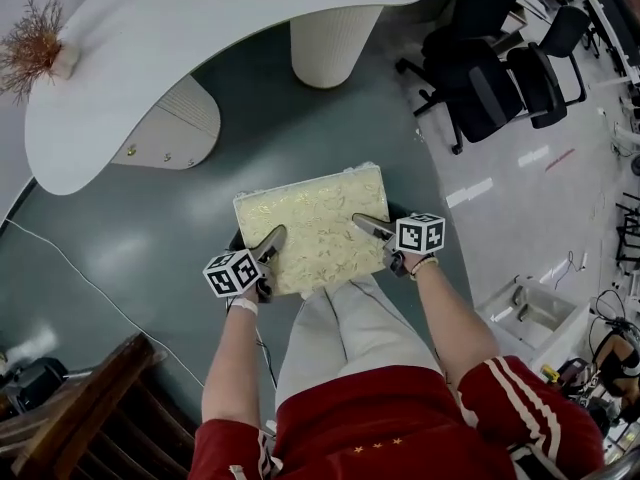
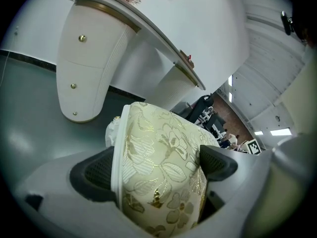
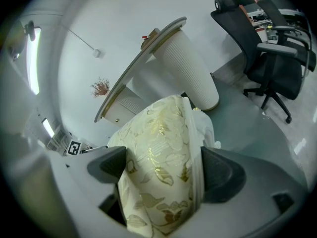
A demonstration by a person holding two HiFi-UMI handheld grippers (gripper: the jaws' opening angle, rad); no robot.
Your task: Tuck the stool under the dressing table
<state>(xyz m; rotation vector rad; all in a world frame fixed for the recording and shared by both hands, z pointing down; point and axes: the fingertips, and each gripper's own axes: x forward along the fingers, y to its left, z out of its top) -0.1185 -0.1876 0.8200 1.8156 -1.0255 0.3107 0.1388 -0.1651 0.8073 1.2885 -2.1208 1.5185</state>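
The stool (image 1: pixel 315 226) has a cream cushion with a gold flower pattern. It stands on the dark green floor just in front of the person's legs, a little short of the white dressing table (image 1: pixel 200 38). My left gripper (image 1: pixel 268 248) is shut on the cushion's near left corner. My right gripper (image 1: pixel 372 228) is shut on its near right edge. In the left gripper view the cushion (image 2: pixel 158 157) fills the gap of the left gripper (image 2: pixel 156 170), with both pads against it. The right gripper view likewise has the cushion (image 3: pixel 158 152) clamped in the right gripper (image 3: pixel 163 170). The stool's legs are hidden.
The table rests on a ribbed white pedestal (image 1: pixel 335 43) and a rounded drawer unit (image 1: pixel 175 123), with floor between them. Dried flowers (image 1: pixel 35 43) sit on the tabletop. Black office chairs (image 1: pixel 500 78) stand to the right, a wooden chair (image 1: pixel 80 408) at the near left.
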